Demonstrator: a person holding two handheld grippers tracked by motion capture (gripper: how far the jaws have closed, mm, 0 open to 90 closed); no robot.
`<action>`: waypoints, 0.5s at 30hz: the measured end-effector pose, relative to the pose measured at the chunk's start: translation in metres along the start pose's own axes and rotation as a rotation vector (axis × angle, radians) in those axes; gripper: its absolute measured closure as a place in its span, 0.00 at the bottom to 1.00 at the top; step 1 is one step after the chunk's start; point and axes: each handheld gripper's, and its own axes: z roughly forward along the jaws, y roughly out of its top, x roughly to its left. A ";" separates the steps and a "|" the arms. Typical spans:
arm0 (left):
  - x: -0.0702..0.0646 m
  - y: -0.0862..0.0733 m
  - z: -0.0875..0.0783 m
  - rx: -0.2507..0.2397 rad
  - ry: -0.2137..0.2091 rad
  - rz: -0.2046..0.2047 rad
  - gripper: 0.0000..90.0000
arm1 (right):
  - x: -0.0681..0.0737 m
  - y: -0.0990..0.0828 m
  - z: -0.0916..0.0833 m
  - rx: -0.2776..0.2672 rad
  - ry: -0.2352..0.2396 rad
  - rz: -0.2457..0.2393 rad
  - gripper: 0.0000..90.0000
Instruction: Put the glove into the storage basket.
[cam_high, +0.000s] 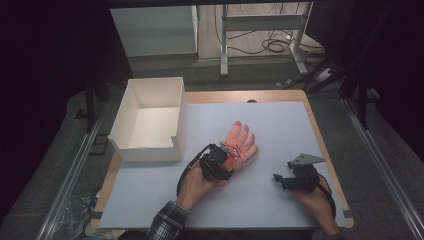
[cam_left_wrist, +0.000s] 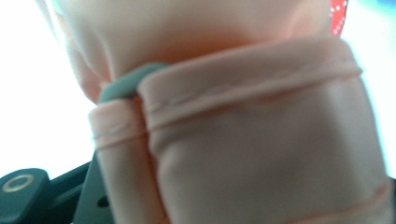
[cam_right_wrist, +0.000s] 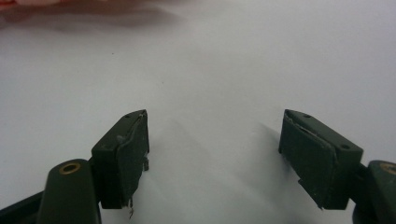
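Glove fingers pointing far-right, cuff pinched in left claw, right claw wide apart, empty

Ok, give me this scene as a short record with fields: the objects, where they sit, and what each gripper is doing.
surface: white mat on wooden table
box: open white cardboard box, far left, nothing visible inside
glove: peach fabric glove, mat centre, flat, fingers pointing away
left gripper: at glove's cuff, which fills its jaws
right gripper: open, jaws apart over bare mat, right of glove
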 end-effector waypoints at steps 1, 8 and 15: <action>0.001 0.002 -0.002 -0.004 0.004 0.002 0.53 | 0.000 0.000 0.000 0.000 0.000 0.000 0.27; 0.006 0.010 -0.013 -0.018 0.023 -0.003 0.53 | 0.000 0.000 0.000 0.000 0.000 -0.002 0.27; 0.016 0.018 -0.025 -0.021 0.026 -0.019 0.53 | 0.000 0.000 0.000 -0.001 -0.001 -0.002 0.27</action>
